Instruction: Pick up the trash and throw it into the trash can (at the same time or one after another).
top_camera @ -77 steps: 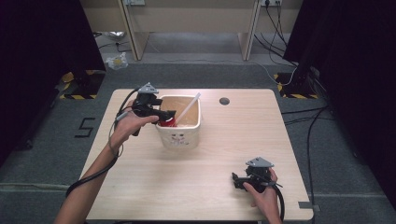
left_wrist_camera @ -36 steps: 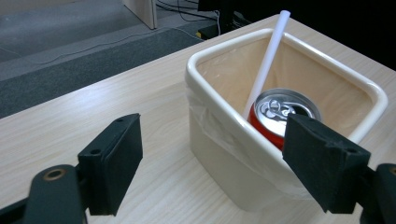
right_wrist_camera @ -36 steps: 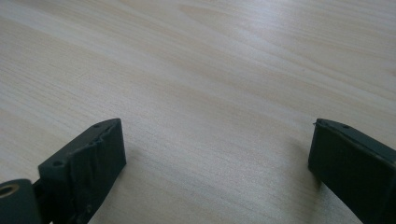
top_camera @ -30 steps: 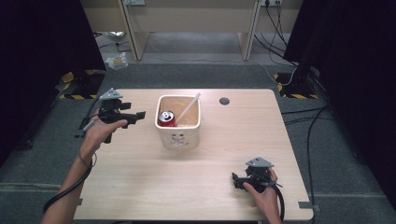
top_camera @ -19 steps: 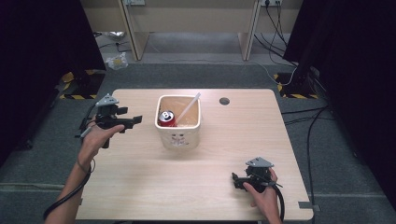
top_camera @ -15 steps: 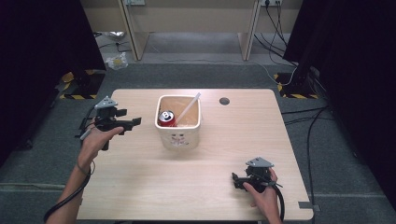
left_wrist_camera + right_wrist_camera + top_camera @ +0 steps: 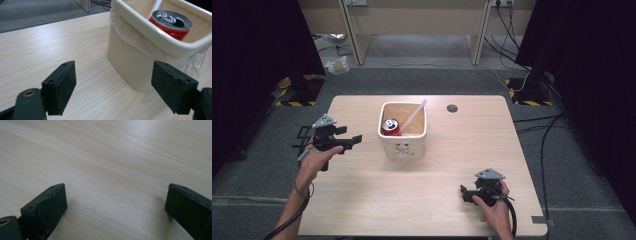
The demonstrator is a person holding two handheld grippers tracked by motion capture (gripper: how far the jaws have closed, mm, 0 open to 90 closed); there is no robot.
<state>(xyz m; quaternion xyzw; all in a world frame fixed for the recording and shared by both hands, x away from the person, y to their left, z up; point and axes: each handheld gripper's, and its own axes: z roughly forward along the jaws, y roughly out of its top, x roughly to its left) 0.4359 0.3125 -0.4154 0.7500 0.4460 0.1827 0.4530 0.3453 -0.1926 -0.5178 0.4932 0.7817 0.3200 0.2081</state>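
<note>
The left gripper [image 7: 353, 139], which held the red can [image 7: 390, 127] at the bin [image 7: 403, 149] 2.6 s ago, has withdrawn to the bench's left, fingers apart and empty. The can now stands inside the bin beside a white straw [image 7: 413, 116], so the deposit looks complete. The right gripper [image 7: 465, 194] rests on the bench [image 7: 412, 200], fingers apart.

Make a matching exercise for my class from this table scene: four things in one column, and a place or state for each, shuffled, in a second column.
Things
1. red can
2. white straw
3. left gripper
4. right gripper

Places or states
A. near the table's front right corner, jaws open
B. leaning against the bin's far right corner
C. inside the bin, at its left side
D. left of the bin, jaws open and empty

Pairs: 1-C, 2-B, 3-D, 4-A
</note>
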